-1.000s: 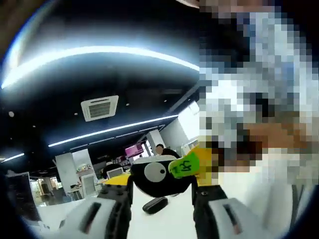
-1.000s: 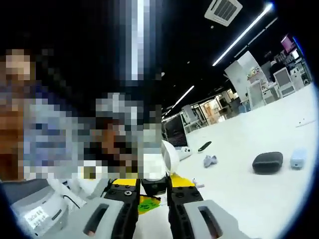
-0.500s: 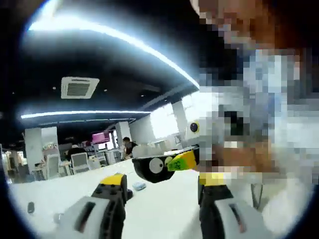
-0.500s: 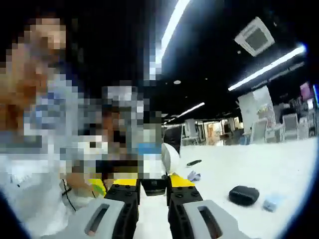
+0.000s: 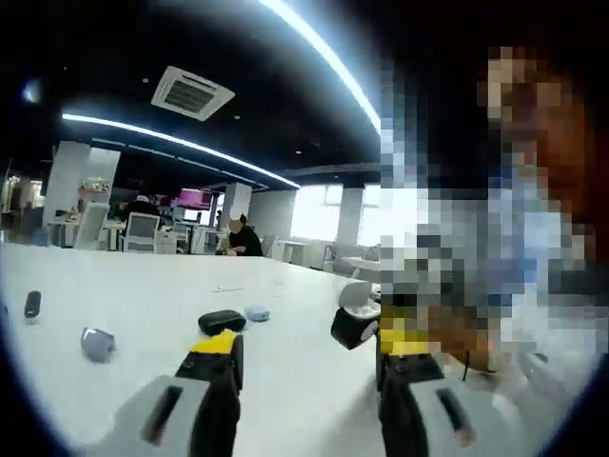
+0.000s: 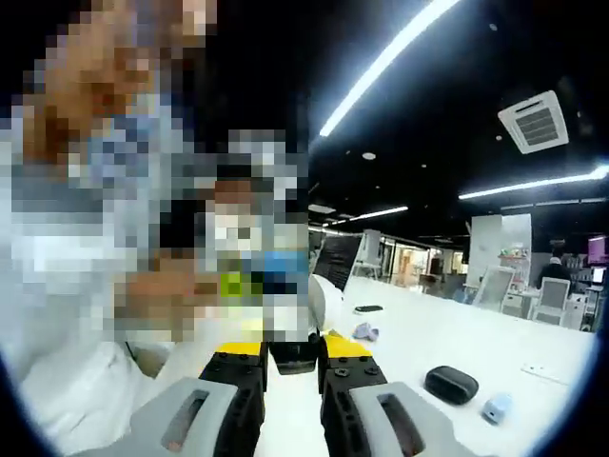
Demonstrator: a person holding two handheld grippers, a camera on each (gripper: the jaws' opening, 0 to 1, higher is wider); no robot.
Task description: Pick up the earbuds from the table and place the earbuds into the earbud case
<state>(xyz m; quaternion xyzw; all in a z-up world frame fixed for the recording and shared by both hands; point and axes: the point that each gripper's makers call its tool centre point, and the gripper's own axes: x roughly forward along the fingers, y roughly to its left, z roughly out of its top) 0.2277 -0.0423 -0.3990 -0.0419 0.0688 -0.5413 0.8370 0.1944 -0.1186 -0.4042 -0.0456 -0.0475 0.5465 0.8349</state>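
Earbud case (image 6: 295,354) clamped in right tongs (image 6: 293,360) above white table (image 6: 447,343).

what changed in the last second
The left tongs tilted down toward the white table and seem to have drawn back from the black earbud case with a white lid, which looks smaller now. Nothing was taken or let go. The right tongs stay shut on that case, the left stay open and empty.
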